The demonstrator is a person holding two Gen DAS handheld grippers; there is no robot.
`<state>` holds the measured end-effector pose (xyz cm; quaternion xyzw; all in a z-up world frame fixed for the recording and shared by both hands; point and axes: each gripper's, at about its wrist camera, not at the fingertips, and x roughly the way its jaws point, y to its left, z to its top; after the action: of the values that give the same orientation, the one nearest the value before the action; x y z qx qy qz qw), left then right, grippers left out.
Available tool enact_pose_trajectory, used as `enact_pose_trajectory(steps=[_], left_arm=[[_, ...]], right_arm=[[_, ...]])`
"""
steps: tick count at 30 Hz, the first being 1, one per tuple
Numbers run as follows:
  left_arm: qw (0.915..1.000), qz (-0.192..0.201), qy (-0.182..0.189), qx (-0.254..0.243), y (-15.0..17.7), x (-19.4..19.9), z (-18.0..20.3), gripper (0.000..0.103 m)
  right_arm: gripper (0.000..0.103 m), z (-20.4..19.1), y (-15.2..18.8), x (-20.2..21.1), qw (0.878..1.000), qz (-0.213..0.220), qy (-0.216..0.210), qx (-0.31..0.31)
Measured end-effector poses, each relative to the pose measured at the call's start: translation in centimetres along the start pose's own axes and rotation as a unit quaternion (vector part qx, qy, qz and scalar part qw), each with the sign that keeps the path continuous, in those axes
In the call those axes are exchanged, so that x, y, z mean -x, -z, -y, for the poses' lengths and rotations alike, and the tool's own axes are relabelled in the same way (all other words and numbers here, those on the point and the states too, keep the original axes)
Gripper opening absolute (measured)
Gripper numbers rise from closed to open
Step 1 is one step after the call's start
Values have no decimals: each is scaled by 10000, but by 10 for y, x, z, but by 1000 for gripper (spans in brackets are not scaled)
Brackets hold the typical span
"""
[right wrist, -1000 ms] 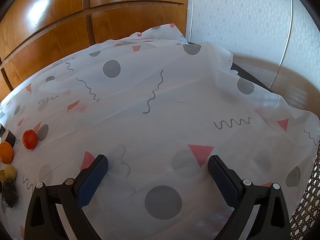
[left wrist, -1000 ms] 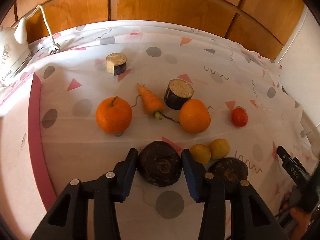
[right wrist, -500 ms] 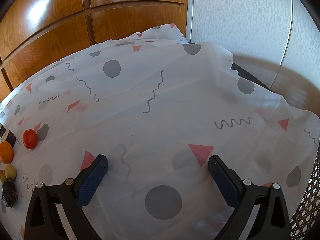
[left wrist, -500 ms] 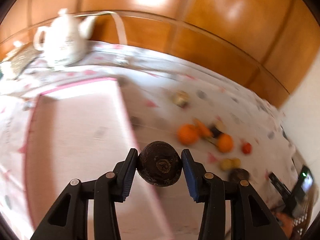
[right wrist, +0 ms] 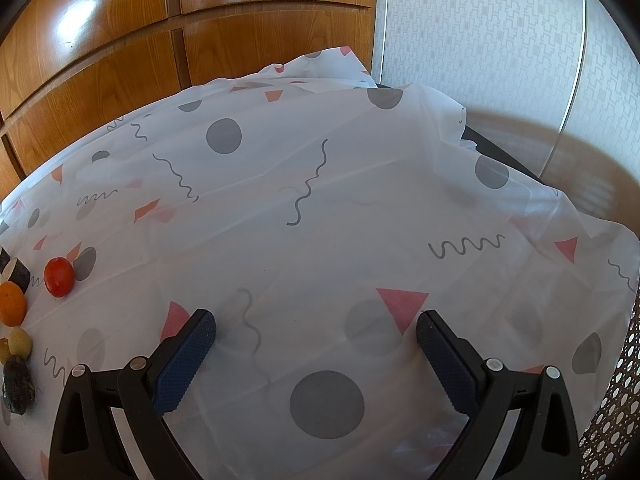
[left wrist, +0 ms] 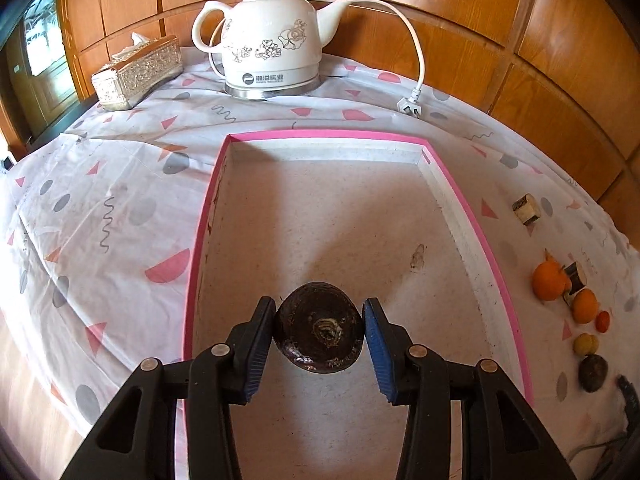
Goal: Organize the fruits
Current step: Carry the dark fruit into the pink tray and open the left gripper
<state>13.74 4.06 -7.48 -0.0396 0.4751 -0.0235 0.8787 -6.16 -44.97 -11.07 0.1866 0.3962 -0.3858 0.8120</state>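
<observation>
While gripped between the blue pads of the left gripper, dark round fruit hangs over the near end of the pink-edged tray, not yet set down. Tray floor otherwise bare, so nothing sorted into it as far as visible.

Left to do, by the look of it: everything else. Off to the right of the tray on the patterned cloth, well apart from it: large orange, smaller orange, small red fruit, yellow fruit, second dark fruit, plus two cut log pieces.

Right gripper spread wide above bare cloth, nothing between its fingers.

Behind the tray: white kettle and tissue box, no part of the job.

Judgement: very early, first piece about to go in.
</observation>
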Motion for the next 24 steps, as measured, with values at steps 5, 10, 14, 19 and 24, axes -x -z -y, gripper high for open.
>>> enact_pose_trajectory(steps=[5, 10, 14, 19, 24], left_arm=[[10000, -48, -54, -15, 5, -2, -1, 46], [9999, 78, -113, -101, 8, 3, 1, 49], [9997, 225, -61, -118, 9, 12, 1, 57], [9987, 500, 4, 11, 15, 35, -3, 67], [9969, 740, -46, 268, 29, 62, -14, 75]], right_arm=[[103, 0, 0, 0, 10000, 0, -5, -3], [103, 0, -1, 0, 10000, -1, -13, -9], [103, 0, -1, -1, 10000, -10, -30, -17], [103, 1, 0, -1, 10000, -7, -31, -16], [103, 1, 1, -1, 10000, 5, -46, -26]])
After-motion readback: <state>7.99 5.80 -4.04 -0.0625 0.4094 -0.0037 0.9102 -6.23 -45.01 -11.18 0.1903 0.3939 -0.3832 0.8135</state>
